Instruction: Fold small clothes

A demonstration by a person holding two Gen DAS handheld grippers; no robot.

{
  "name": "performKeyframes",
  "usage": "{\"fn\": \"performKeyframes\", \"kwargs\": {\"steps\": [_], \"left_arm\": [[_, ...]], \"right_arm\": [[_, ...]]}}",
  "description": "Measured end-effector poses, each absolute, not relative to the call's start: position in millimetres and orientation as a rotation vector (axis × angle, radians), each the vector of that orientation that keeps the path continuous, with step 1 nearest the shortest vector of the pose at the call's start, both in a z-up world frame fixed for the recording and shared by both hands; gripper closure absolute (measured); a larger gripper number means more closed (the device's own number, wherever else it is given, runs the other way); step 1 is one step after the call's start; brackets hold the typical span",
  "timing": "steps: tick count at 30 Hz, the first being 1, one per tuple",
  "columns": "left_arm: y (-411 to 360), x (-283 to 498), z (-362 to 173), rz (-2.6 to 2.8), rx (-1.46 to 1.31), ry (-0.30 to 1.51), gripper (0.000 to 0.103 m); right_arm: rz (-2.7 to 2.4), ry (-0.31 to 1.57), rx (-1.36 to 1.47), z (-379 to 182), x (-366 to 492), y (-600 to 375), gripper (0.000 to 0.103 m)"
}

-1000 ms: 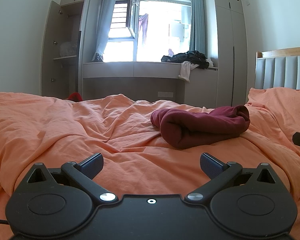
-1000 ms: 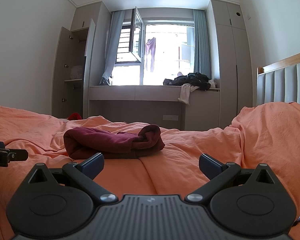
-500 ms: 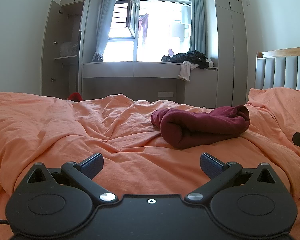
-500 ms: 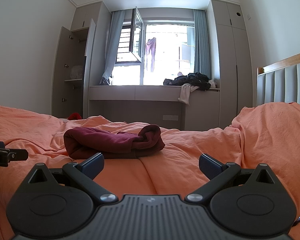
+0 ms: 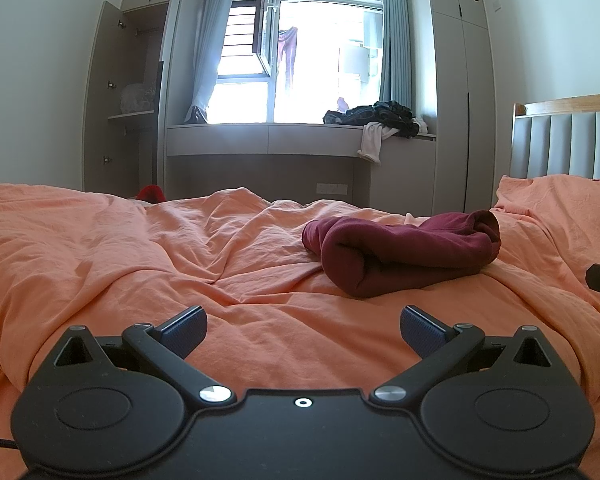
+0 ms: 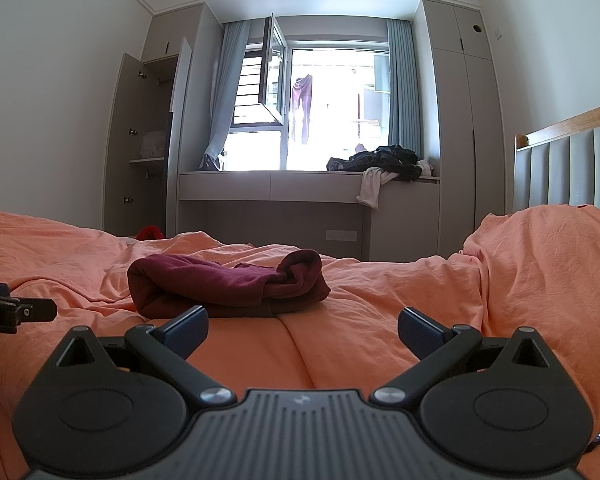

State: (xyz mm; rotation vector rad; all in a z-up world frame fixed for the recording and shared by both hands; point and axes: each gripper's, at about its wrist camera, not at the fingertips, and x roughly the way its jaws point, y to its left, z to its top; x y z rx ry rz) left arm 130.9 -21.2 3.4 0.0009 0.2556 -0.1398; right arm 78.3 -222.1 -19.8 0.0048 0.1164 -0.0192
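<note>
Orange duvet (image 5: 148, 280) covers bed across lower frame. Maroon garment (image 5: 404, 256), folded, lies on it right of centre in left wrist view, left of centre in right. Left tool (image 5: 303, 330) & right tool (image 6: 302, 330) both spread wide, gripping nothing, low over duvet.

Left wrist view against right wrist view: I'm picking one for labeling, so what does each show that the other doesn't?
Only the left wrist view shows the open left gripper up close, with the right gripper's tip at its right edge. Only the right wrist view shows the open right gripper up close, the left gripper's finger at its left edge, and more ceiling. Both share the maroon garment bundled on the orange bedsheet, untouched, plus the window and the clothes pile on the ledge.
</note>
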Motion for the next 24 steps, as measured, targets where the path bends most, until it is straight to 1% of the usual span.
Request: {"fn": "performKeyframes", "kwargs": {"steps": [11, 24], "left_arm": [[-24.0, 129.8, 3.2, -0.111, 0.039, 0.25, 0.0], [-25.2, 127.4, 3.8, -0.088, 0.019, 0.225, 0.0]], "right_arm": [[-0.019, 0.116, 0.005, -20.0, 78.5, -222.2, 0.0], [-0.019, 0.116, 0.004, -20.3, 78.9, -222.4, 0.0]]}}
